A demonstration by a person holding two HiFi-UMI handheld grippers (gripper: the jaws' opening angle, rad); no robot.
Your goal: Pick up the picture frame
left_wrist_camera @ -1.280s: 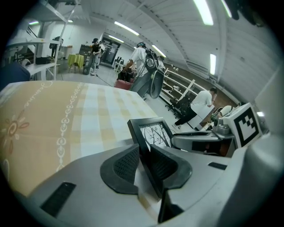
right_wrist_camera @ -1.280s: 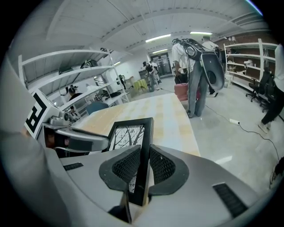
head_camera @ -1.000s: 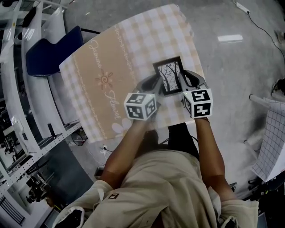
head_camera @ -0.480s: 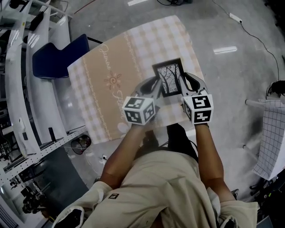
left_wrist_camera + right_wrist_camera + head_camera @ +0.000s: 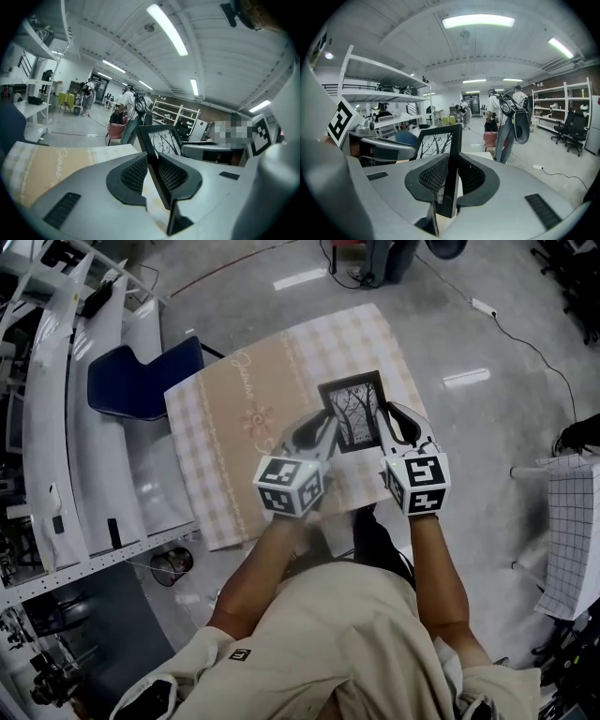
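Grey concrete floor, with white shelving along the person's left. Table, covered by a tan and cream checked cloth with a flower motif and script lettering. A blue chair stands just beside its far-left edge. Picture frame, black-bordered and showing bare tree branches in black and white. It sits over the near-right part of the table, between the two grippers, with its picture face turned up toward the head camera. Left gripper: jaws closed on the frame's left edge, ribbed pads pressing either face of the black border. Right gripper: jaws likewise clamped on the frame's right edge, the border running straight through the gap. One marker cube on the left gripper, another on the right, both toward the person's body. Status: approach and two-sided grasp appear complete. The frame looks tilted up in the grip and what may be a back strut shows beneath it. Whether its lower edge is fully clear of the cloth cannot be told. Remaining, by estimate: raise it clear and hold it level, keeping both grips even so it does not twist.
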